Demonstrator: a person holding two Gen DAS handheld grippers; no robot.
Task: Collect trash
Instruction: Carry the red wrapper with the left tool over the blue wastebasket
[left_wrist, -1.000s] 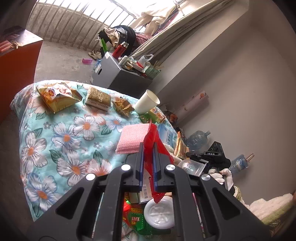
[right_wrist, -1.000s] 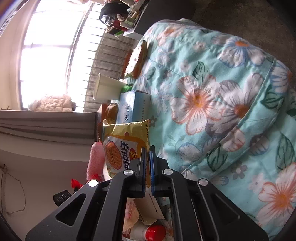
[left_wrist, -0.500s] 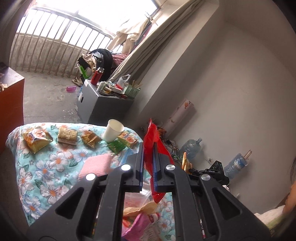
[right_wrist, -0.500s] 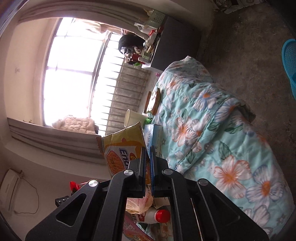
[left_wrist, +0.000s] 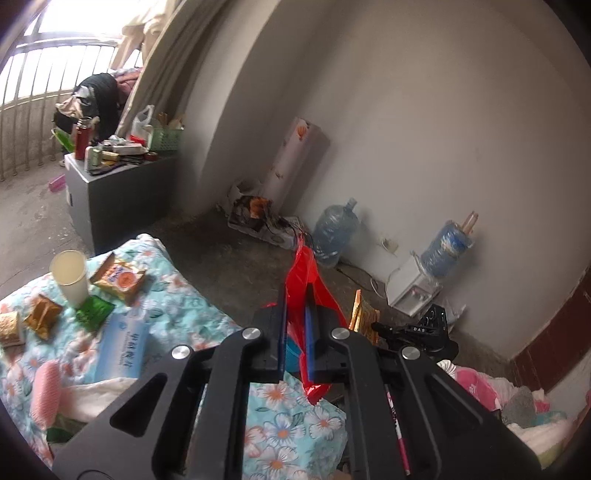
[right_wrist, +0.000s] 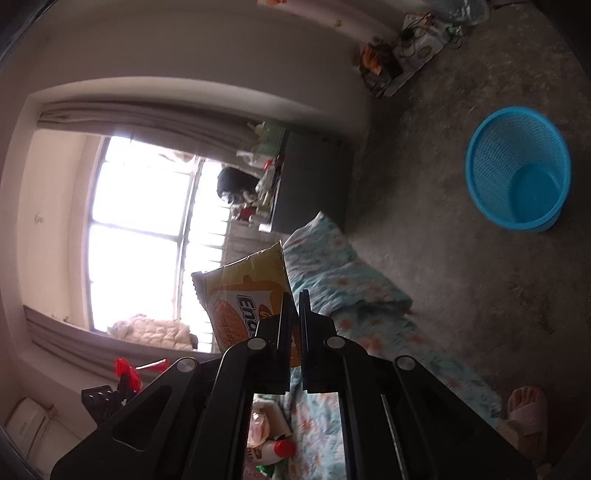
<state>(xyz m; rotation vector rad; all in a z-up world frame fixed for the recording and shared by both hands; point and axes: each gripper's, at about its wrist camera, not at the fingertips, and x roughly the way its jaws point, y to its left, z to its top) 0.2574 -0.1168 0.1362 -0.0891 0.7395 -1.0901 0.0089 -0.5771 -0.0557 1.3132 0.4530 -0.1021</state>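
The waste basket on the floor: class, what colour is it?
Bright blue; the waste basket shows best in the right wrist view.

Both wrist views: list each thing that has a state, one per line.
left gripper: jaws shut on red wrapper, lifted clear.
right gripper: jaws shut on yellow biscuit packet, lifted clear.
blue bin: upright on the floor, looks empty.
paper cup: upright on the floral cover.
tissue pack: lying flat.
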